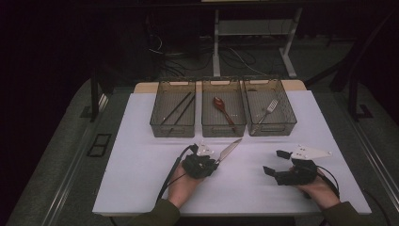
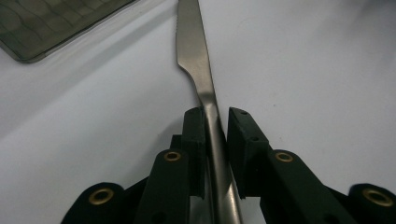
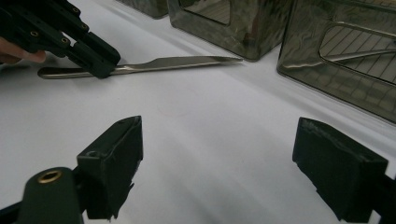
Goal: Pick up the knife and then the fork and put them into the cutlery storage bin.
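A steel table knife point(image 1: 229, 150) lies on the white mat point(image 1: 136, 169), its blade pointing toward the bins. My left gripper point(image 1: 217, 162) sits low over the handle. In the left gripper view the handle point(image 2: 215, 140) runs between the two black pads point(image 2: 194, 135), which stand close against its sides, and the knife rests on the mat. The right gripper view shows that gripper point(image 3: 100, 65) clamped at the knife point(image 3: 177, 63) near the handle end. My right gripper point(image 1: 275, 162) hovers to the right, open, with bare mat between its pads point(image 3: 114, 154).
Three smoky see-through bins stand in a row at the back. The left bin point(image 1: 172, 129) holds dark chopsticks point(image 1: 176, 109), the middle bin point(image 1: 223, 130) a red-brown spoon point(image 1: 222, 108), the right bin point(image 1: 275, 129) a fork point(image 1: 267, 110). Cables trail from both grippers toward the near edge.
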{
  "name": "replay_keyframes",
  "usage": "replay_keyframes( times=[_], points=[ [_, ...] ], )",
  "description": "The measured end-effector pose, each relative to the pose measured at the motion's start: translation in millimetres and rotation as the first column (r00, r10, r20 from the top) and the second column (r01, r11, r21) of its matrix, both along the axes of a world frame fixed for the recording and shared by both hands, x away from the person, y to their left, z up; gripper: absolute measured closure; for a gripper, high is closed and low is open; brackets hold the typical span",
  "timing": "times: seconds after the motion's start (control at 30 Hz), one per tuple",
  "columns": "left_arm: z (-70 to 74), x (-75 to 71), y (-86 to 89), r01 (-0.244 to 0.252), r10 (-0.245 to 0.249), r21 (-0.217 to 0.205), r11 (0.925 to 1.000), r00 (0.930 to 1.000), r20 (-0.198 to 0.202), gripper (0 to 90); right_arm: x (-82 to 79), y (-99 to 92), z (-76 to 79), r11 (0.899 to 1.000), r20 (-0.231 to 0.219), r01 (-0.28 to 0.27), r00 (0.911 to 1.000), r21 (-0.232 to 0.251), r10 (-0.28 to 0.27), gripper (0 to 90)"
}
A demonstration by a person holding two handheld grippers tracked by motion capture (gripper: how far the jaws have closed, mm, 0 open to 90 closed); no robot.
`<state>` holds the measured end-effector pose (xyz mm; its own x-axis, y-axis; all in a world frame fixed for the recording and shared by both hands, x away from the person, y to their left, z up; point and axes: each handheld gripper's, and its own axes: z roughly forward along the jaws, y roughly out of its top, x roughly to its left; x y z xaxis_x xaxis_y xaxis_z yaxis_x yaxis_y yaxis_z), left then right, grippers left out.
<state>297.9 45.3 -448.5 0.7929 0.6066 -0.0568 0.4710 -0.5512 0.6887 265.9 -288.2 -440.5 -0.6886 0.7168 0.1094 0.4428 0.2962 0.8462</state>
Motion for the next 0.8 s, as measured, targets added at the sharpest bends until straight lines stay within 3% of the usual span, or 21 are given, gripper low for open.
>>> replay_keyframes(
  times=[0.13, 0.3, 0.5, 0.6, 0.8],
  points=[
    [0.7, 0.5, -1.1, -0.030, 0.030, -0.007, 0.9995, 0.9992, -0.026, 77.9, 0.1, -0.2, 0.2, 1.000, -0.002, 0.002, 1.0000, 0.006, -0.002, 15.4],
    [1.3, -0.9, -2.3, -0.020, 0.020, 0.017, 0.9996, 0.9998, -0.002, 79.0, 0.6, -0.3, 0.2, 1.000, -0.011, 0.005, 0.9999, 0.014, -0.005, 15.4],
    [0.9, -1.0, -0.9, -0.022, 0.022, -0.002, 0.9998, 0.9998, 0.000, 79.1, 2.0, -0.2, 0.4, 1.000, -0.035, 0.011, 0.9993, 0.023, -0.010, 15.4],
    [3.6, -2.0, 0.8, -0.017, 0.017, -0.022, 0.9996, 0.9998, 0.005, 79.1, 3.3, -0.5, 2.4, 0.999, -0.058, 0.011, 0.9983, 0.034, -0.009, 15.4],
    [18.3, -6.4, 5.5, -0.009, 0.015, -0.117, 0.9931, 0.9989, 0.044, 79.0, 6.9, 5.4, 11.9, 0.996, -0.087, 0.018, 0.9962, 0.082, -0.011, 13.0]
  ],
)
